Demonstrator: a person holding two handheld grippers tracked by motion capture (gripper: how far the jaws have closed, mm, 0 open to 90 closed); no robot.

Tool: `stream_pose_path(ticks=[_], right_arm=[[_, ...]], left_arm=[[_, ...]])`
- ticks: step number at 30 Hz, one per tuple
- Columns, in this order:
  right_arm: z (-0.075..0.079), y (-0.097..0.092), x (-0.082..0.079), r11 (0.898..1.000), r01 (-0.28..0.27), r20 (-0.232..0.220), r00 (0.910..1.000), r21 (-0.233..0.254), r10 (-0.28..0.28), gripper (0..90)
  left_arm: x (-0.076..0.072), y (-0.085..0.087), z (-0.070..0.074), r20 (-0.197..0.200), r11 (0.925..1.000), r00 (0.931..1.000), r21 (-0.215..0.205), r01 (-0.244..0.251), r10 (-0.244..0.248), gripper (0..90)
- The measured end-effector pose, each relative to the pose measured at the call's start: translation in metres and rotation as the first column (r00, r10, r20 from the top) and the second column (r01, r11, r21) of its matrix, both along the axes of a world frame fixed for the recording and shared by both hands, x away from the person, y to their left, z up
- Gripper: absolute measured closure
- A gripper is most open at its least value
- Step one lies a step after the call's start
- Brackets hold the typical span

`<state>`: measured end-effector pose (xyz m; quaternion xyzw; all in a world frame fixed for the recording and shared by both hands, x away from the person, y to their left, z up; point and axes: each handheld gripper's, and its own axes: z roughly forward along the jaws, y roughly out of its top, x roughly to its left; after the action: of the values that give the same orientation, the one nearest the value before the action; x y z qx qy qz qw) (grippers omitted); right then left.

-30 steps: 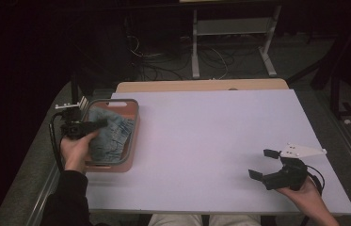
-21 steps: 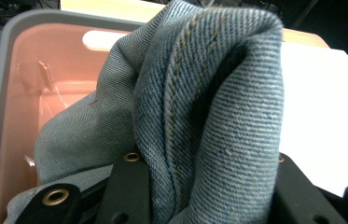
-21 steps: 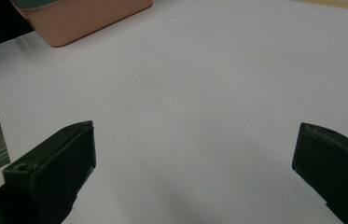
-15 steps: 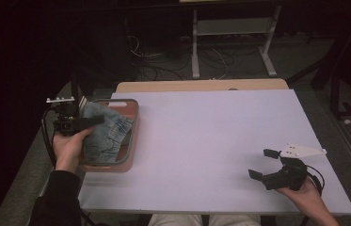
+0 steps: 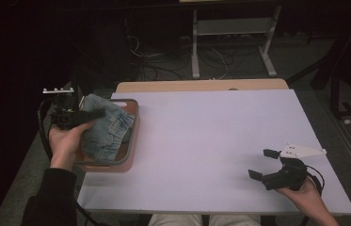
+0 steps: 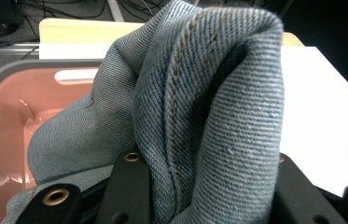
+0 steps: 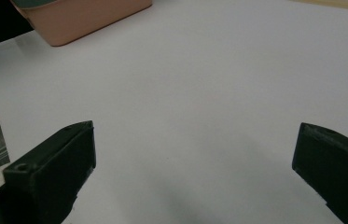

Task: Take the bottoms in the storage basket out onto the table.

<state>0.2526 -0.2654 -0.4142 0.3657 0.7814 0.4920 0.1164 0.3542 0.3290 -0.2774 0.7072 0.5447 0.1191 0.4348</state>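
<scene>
The denim garment [image 5: 105,129] is coming up out of the pink tray [image 5: 133,141], which is standing at the left edge of the desk [image 5: 211,141], near the far left corner. One thick fold of the cloth is pinched in the left gripper [image 5: 81,115]; in the left gripper view the fold [image 6: 209,102] is rising between the two black jaws, and the jaws are pressing on it from both sides. The rest of the cloth is hanging down from this fold and is still lying in the tray.

Compared with a second ago, the left hand [image 5: 65,141] is now standing higher and a little more toward the left rim of the tray, and the garment is following it. Earlier the cloth was lying flat and filling the tray; now its far part is lifted and the pink bottom of the tray [image 6: 17,116] is showing beside it. The grip has not changed during this lift, so I judge that the hold is firm enough.

This means, in my opinion, that the taking out is only beginning: the lower part of the garment must still clear the tray rim before it can go to the open desk.

The right gripper [image 5: 265,165] is waiting near the near right corner of the desk, with its jaws standing wide and nothing between them. It has not moved in this time.
</scene>
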Motion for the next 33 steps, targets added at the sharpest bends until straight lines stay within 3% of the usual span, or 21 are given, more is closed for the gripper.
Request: stream_pose_path(ticks=[8,20,29,33], right_arm=[[0.000,0.000,0.000,1.000,-0.001,0.001,1.0000,0.001,0.001,0.0],[0.001,-0.001,-0.001,1.000,0.003,0.001,1.0000,0.006,-0.003,0.0],[0.001,-0.001,-0.001,1.000,0.002,0.006,1.0000,0.011,-0.002,0.0],[0.002,-0.001,-0.001,1.000,0.000,0.007,1.0000,0.015,0.000,0.0]], left_arm=[[-0.001,0.001,0.019,0.015,0.9992,0.9997,-0.034,0.019,-0.019,67.6],[-0.006,-0.010,0.051,0.069,0.9978,0.9960,-0.032,0.059,-0.056,67.6],[-0.007,-0.034,0.072,0.107,0.9902,0.9856,-0.036,0.135,-0.131,67.6],[-0.007,-0.046,0.078,0.127,0.9815,0.9770,-0.064,0.180,-0.171,67.6]])
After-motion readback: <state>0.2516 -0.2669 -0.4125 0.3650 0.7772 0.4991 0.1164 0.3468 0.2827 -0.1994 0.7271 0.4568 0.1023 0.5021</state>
